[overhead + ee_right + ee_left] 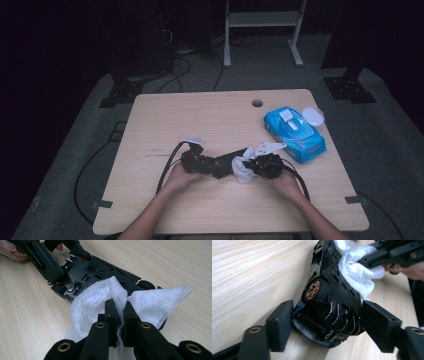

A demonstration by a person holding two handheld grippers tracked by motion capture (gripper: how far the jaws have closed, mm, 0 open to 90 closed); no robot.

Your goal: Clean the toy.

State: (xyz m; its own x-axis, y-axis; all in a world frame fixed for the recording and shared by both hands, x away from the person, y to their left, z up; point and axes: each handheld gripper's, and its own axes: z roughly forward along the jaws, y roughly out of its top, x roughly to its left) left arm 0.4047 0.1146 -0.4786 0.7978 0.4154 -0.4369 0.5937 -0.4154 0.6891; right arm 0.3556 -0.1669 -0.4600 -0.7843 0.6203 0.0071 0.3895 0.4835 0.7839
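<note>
So the black toy car lies on its side near the middle of the table, toward the near edge. It's light hard plastic, with thin fins that probably snap, so the left hand-held gripper clamps across its rear end. The right hand-held gripper is pinched tight on a soft, floppy white wipe pressed on the underside.
</note>
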